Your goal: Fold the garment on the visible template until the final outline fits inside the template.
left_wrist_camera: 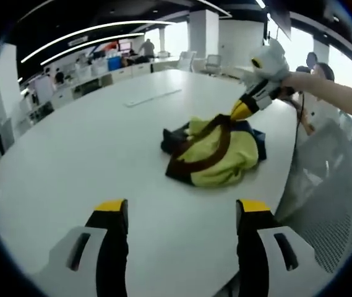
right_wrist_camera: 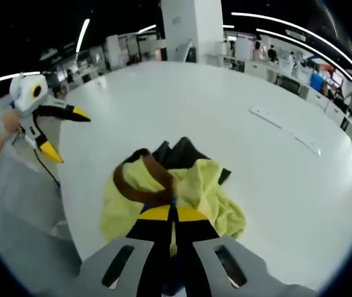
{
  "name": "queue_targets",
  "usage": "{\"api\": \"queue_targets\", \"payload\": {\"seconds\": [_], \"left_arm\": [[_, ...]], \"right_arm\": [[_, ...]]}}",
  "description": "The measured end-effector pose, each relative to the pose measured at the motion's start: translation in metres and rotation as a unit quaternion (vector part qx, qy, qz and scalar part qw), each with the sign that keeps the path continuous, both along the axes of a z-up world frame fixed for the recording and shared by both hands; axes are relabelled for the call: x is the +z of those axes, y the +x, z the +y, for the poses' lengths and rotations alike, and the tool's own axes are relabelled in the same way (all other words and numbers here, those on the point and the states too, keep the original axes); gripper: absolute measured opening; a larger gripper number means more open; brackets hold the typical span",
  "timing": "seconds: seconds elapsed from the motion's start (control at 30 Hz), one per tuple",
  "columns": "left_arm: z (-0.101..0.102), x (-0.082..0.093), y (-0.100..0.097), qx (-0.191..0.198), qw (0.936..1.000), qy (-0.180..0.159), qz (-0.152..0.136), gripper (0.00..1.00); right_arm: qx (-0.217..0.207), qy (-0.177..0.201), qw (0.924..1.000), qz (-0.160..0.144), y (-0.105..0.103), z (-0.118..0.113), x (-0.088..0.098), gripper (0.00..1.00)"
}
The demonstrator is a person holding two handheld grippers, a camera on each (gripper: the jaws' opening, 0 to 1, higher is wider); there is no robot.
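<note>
One garment (left_wrist_camera: 216,154) lies on the white worktop (left_wrist_camera: 101,142): a crumpled yellow piece with dark brown bands and a dark navy part showing at its edges. There are two grippers and one flat white strip (left_wrist_camera: 153,98) on the worktop.

In the left gripper view, the left gripper (left_wrist_camera: 182,213) has its jaws spread wide with nothing between them, over bare worktop. The garment sits ahead of them, somewhat toward the right jaw and well apart from both tips. The strip lies farther ahead, beyond the garment and toward the left jaw. The right gripper (left_wrist_camera: 240,111) comes in from the upper right, held by a person's hand and bare forearm, its yellow tip down on the far edge of the cloth.

In the right gripper view, the right gripper (right_wrist_camera: 172,212) has its jaws drawn together on a fold of the garment (right_wrist_camera: 163,192), right at a brown band; the yellow cloth bunches on both sides of the tips and the navy part lies just ahead. The left gripper (right_wrist_camera: 64,133) shows far to the left of the jaws, spread apart, above the worktop's edge. The strip (right_wrist_camera: 284,128) lies ahead to the right.

A grey mesh chair back (left_wrist_camera: 324,204) stands beside the worktop's edge, right of the left gripper's jaws. Desks, chairs and pillars stand in the office beyond.
</note>
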State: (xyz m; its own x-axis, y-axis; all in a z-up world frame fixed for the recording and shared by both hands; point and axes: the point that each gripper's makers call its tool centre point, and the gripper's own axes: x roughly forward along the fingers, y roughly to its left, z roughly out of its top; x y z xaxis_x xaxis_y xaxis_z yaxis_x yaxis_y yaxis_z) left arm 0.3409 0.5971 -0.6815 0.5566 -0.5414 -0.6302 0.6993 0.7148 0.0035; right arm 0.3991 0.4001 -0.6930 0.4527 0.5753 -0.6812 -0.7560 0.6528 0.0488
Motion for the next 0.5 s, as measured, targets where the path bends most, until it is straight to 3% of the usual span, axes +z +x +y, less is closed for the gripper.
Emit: {"api": "queue_targets", "payload": {"seconds": [0.3,0.5], "left_arm": [[-0.004,-0.002,0.012,-0.021,0.9997,0.009,-0.006,0.49],[-0.007,-0.007,0.017,-0.033,0.9993,0.013,0.007,0.37]], "right_arm": [[0.004,0.008,0.9999,-0.013,-0.006,0.001,0.010,0.02],[0.007,0.012,0.9997,-0.019,-0.011,0.003,0.015,0.02]]}}
